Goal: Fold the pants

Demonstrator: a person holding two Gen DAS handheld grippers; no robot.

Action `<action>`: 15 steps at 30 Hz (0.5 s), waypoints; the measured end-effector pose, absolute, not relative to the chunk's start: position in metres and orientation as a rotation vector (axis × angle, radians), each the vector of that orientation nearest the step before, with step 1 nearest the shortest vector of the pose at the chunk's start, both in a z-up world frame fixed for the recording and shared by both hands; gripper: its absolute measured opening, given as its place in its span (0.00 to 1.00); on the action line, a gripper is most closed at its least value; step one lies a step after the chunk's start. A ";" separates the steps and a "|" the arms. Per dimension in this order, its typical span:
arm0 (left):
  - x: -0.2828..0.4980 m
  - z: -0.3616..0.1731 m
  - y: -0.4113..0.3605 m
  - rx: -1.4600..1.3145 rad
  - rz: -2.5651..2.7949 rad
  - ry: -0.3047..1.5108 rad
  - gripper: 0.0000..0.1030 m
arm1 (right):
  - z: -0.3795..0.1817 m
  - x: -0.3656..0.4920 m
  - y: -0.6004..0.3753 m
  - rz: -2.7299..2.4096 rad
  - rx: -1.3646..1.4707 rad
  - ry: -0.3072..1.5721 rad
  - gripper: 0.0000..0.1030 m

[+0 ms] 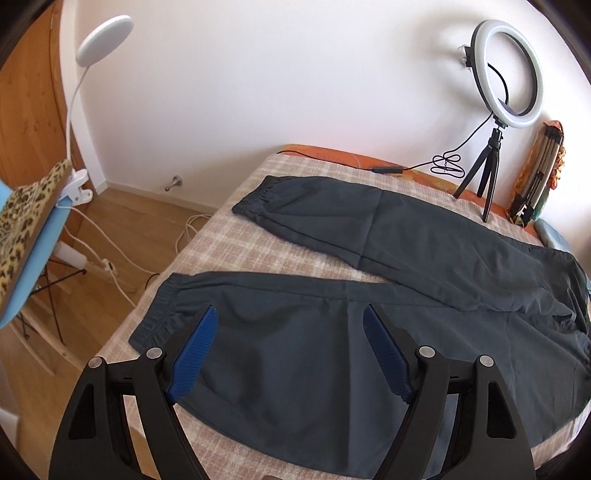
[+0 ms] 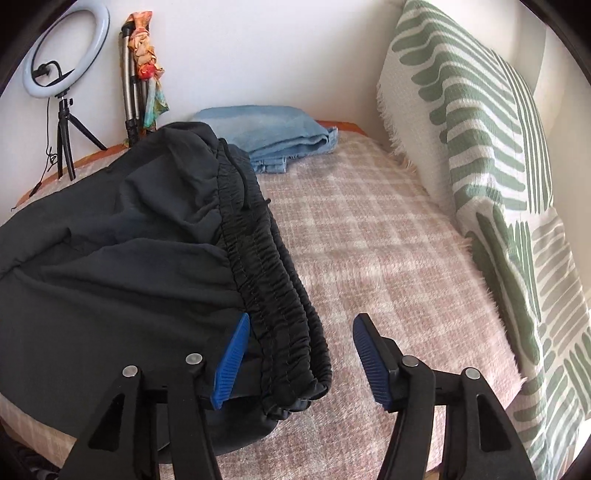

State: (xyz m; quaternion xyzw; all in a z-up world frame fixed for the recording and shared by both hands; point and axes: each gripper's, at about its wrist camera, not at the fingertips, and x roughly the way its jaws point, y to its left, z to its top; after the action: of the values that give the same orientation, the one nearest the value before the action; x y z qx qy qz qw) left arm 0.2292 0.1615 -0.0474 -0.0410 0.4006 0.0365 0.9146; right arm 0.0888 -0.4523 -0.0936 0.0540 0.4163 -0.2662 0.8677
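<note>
Pants [image 1: 424, 236] cut off at right edge of left wrist view; waistband end out of that frame. In right wrist view, pants [image 2: 110, 266] legs ran off left edge; near corner of waistband hid behind left finger of right gripper [image 2: 295, 354]. Folded jeans [image 2: 273, 136] partly hidden behind pants. Bed [image 2: 369, 236] near edge lost behind gripper bodies. Ring light [image 2: 66, 48] top clipped by lens rim. Person holding grippers unseen.

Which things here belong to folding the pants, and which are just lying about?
Job: pants, left gripper, right gripper, both open.
Lying about: ring light, folded jeans, green-patterned throw, clip lamp, leopard-print cloth.
</note>
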 end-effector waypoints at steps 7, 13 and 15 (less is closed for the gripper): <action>0.273 -0.027 0.139 -0.026 0.015 0.822 0.78 | -0.014 0.134 -0.419 -0.357 -0.027 0.740 0.83; 0.315 -0.025 0.124 0.001 -0.031 0.861 0.75 | 0.035 0.207 -0.374 -0.184 -0.139 0.641 0.84; 0.329 -0.025 0.123 -0.026 -0.052 0.884 0.75 | 0.042 0.234 -0.361 -0.119 -0.165 0.632 0.84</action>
State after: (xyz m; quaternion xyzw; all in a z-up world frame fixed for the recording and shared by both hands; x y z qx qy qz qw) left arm 0.3291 0.1233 -0.0251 -0.0128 0.4278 -0.0250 0.9035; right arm 0.2341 -0.3610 0.0423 -0.0811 0.3102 -0.0585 0.9454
